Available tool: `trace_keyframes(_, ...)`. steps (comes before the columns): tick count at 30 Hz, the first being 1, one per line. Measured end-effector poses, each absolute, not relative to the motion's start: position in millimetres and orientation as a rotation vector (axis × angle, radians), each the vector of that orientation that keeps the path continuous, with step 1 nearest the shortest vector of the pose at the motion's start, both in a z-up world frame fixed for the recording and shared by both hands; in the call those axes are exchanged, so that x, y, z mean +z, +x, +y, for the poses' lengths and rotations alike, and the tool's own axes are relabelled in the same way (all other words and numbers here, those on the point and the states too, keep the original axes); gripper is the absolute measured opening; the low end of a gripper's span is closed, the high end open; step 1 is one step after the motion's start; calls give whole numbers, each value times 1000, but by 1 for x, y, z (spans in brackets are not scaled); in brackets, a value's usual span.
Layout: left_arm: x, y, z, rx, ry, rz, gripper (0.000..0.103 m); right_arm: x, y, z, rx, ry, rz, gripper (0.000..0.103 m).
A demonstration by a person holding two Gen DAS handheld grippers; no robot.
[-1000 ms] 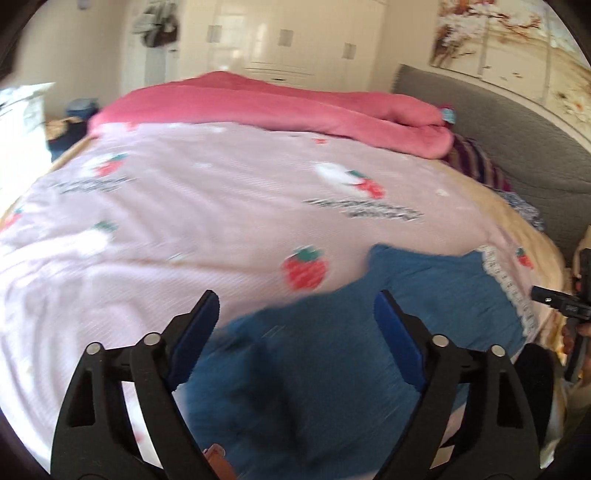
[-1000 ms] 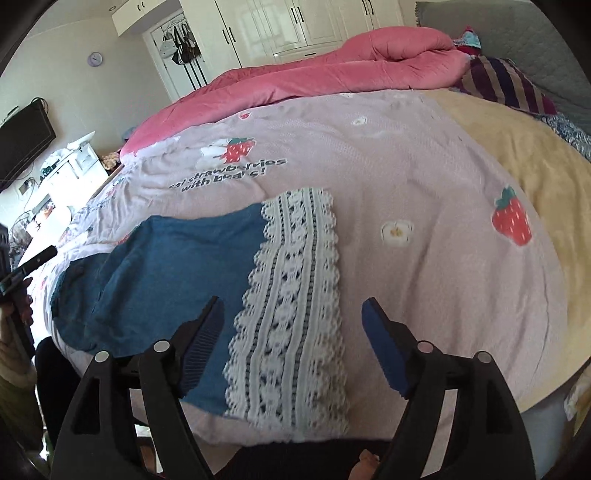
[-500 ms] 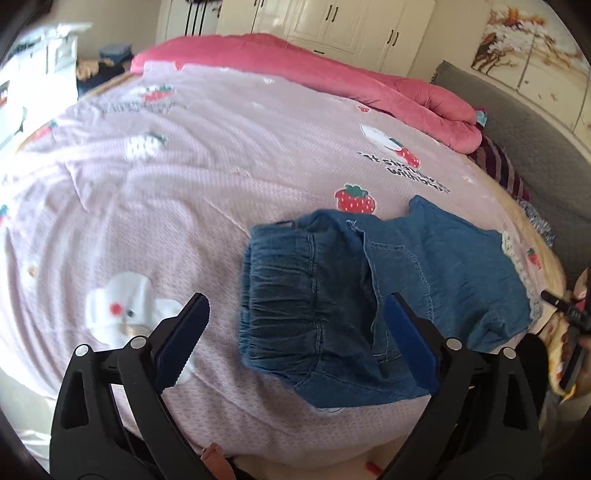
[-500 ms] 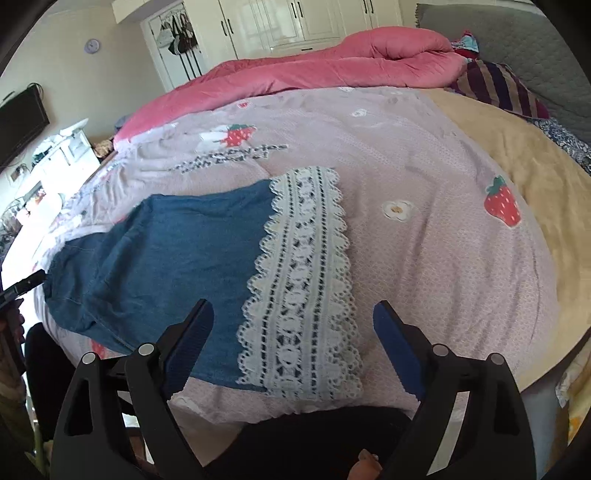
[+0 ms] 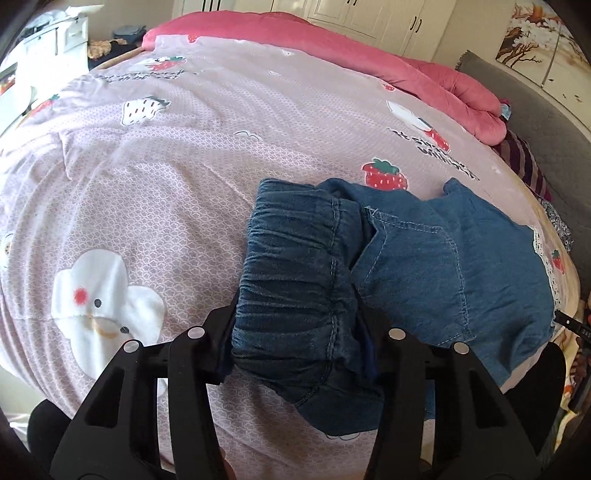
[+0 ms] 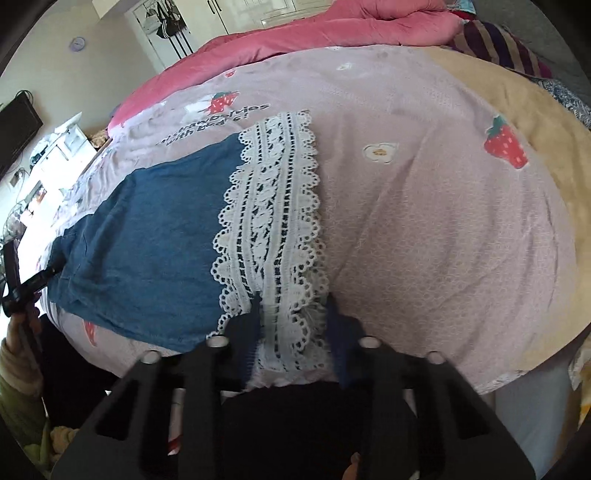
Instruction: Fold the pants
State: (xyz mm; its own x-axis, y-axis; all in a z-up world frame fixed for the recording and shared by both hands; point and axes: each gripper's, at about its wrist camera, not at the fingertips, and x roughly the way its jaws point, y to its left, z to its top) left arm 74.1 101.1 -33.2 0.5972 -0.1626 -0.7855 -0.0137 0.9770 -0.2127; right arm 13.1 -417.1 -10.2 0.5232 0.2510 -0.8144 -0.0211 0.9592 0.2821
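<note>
Pants [image 5: 424, 266]: blue denim, lying flat along the near edge of the bed, on a pink quilt [image 5: 177, 192] printed with strawberries and white cartoon shapes. Gathered elastic waistband [image 5: 291, 288] at the left end; white lace hem [image 6: 273, 229] at the right end.

Left gripper [image 5: 299, 343]: jaws have just been closing. In the left wrist view the 2 fingers sit either side of the near part of the waistband, with bunched denim filling the gap between them; pads appear pressed against the fabric, so clamped on the waistband.

Right gripper [image 6: 291, 328]: jaws have just been closing. In the right wrist view the fingers pinch the near end of the lace hem, lace puckered between the blue pads [image 6: 340, 332]; clamped on it.

Each gripper shows at the edge of the other's view: a black tool tip at the far right of the left wrist view, and a hand [image 6: 18, 332] holding a black handle at the left of the right wrist view.

Far side of bed: rolled pink duvet [image 5: 424, 77] against white wardrobes [image 5: 369, 14]. Grey headboard [image 5: 535, 110] to the right, striped pillow [image 6: 495, 44] beside it. Tan sheet [image 6: 524, 110] shows right of the quilt.
</note>
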Motion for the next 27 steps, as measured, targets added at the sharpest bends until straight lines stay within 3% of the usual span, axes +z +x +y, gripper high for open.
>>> trace_keyframes(6,-36,79,105,-93,-213,936,45,-21,4,-417,156,261,1034,16)
trace_keyframes(13,-38,81,111,-115,-235,936,46,-23,5,-422,150,324,1035,21)
trace_keyframes(19,-19,67,108,-107,-194,909,48,12,-9,-419,103,270,915,39)
trace_keyframes(24,24,45,108,-49,-136,794,53,41,-15,-392,152,184,832,40)
trace_keyframes(27,43,37,93,-92,-116,747,56,44,-12,-369,222,150,830,47)
